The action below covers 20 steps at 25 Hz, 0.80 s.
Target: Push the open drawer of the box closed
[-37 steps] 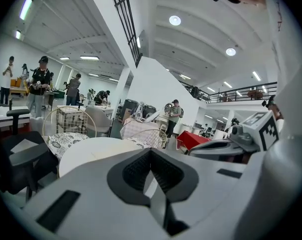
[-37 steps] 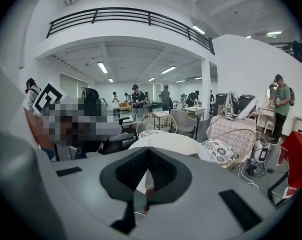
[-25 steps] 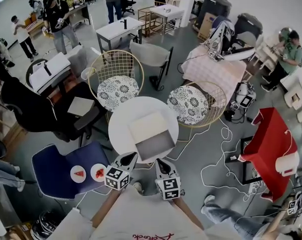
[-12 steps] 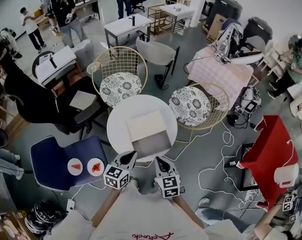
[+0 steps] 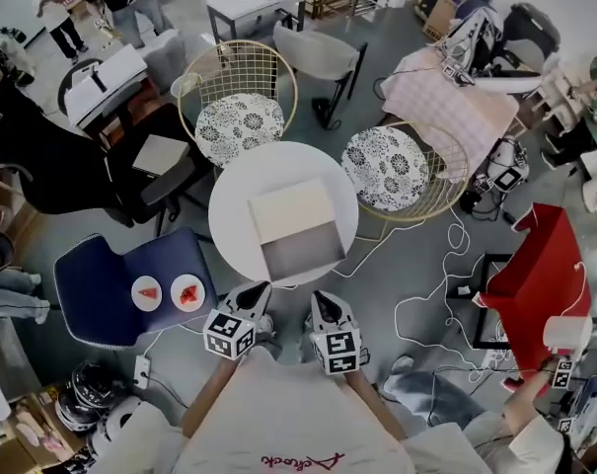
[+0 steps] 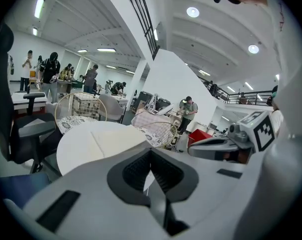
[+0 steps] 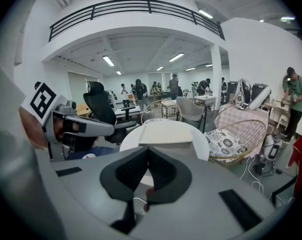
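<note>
A box with a cream top stands on the round white table. Its grey drawer is pulled out toward me and looks empty. My left gripper hangs shut and empty just off the table's near edge, at the drawer's left front corner. My right gripper hangs beside it, shut and empty, just short of the drawer's front. Neither touches the drawer. In the left gripper view the shut left gripper points past the box. In the right gripper view the right gripper points straight at the box.
A blue chair at my left carries two small plates. Two wire chairs with patterned cushions stand behind the table, and a black office chair to its left. A red table and floor cables lie to the right.
Both grippers have sunk a little together, still side by side and shut. The head view has tipped, so table and box sit higher in the picture. The drawer has not moved.
</note>
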Motion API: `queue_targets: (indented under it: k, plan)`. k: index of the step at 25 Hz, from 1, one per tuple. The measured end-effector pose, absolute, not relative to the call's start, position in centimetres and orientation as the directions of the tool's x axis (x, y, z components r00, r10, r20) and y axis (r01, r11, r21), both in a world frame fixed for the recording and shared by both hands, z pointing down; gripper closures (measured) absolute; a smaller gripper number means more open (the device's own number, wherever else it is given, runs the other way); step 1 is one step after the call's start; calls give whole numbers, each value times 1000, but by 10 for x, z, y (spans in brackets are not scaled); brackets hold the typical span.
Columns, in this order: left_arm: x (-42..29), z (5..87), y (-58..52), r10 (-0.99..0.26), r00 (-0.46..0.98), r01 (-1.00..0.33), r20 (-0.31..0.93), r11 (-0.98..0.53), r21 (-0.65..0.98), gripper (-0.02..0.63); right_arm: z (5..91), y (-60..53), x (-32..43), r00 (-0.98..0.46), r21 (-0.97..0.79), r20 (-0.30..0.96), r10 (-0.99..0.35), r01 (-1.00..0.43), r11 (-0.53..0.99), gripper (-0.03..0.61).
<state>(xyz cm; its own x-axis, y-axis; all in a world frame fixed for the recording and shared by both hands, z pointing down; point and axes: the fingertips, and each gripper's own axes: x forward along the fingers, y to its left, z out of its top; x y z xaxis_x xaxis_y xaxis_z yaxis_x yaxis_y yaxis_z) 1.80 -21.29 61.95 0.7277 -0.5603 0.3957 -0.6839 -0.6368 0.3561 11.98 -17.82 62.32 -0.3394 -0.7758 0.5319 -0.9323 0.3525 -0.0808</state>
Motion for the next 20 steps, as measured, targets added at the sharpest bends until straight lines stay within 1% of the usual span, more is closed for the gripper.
queue_targets:
  k: [11, 20]
  plan:
    - [10, 673, -179, -502, 715, -695, 486, -585, 419, 601, 700, -128, 121, -323, -139, 686, -651, -937, 319, 563]
    - [12, 698, -159, -478, 708, -703, 519, -551, 450, 601, 730, -110, 122, -338, -166, 731, -593, -931, 326, 563]
